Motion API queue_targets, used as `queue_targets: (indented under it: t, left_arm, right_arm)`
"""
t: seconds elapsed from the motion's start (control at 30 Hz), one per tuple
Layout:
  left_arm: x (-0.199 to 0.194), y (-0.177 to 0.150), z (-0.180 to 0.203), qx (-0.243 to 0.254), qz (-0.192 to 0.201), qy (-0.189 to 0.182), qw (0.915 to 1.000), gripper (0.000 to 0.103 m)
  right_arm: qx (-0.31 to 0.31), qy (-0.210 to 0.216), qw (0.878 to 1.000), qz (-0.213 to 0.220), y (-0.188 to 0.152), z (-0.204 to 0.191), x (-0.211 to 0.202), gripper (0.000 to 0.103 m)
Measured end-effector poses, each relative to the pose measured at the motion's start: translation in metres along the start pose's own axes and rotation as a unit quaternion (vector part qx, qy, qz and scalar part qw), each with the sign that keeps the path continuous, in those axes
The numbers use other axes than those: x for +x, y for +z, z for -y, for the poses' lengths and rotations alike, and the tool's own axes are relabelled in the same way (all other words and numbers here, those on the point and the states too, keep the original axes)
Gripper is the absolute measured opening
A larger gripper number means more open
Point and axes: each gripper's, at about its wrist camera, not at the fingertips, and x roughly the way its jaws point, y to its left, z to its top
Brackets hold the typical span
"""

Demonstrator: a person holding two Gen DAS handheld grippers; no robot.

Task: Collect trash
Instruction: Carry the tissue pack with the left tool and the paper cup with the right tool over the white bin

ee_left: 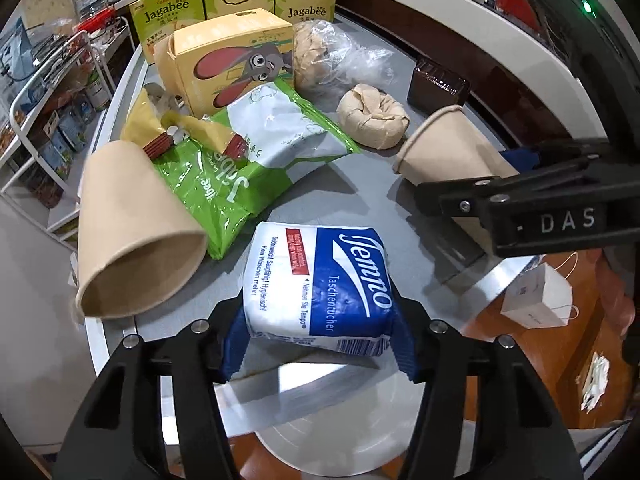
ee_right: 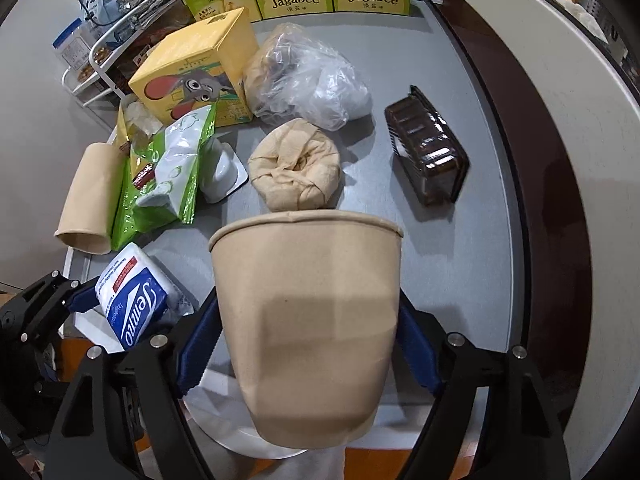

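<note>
While tongs [ee_left: 320, 344] seemingly pinch it, tissue pack [ee_left: 316, 284] tilts.

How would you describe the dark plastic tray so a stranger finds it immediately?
Start at the grey table. On its right side, apart from the crumpled tissue ball, lies the dark plastic tray. It is the only brown, glossy, ridged thing there.

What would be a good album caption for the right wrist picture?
Right gripper clasps a paper cup above the littered table.
</note>
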Motion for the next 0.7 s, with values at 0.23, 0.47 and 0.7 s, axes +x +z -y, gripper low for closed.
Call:
queue_targets:
  t: [0.23, 0.47, 0.7]
  left_arm:
    - [-0.023, -0.004, -0.003, -0.015, 0.017, -0.012, 0.9997, 0.059]
    - [-0.060, -0.013, -0.014, -0.037, 0.043, -0.017, 0.9982, 0.059]
    - [-0.085, -0.044, -0.018, -0.053, 0.042, -0.018, 0.9975, 0.059]
  right_arm:
    - [0.021, 0.022, 1.000, 0.010, -0.005, 0.006, -0.017, 0.078]
    - [0.032, 0.060, 0.997, 0.028, -0.014, 0.000, -0.047, 0.078]
    - [0.009, 0.096, 0.995, 0.025, -0.049, -0.016, -0.074, 0.078]
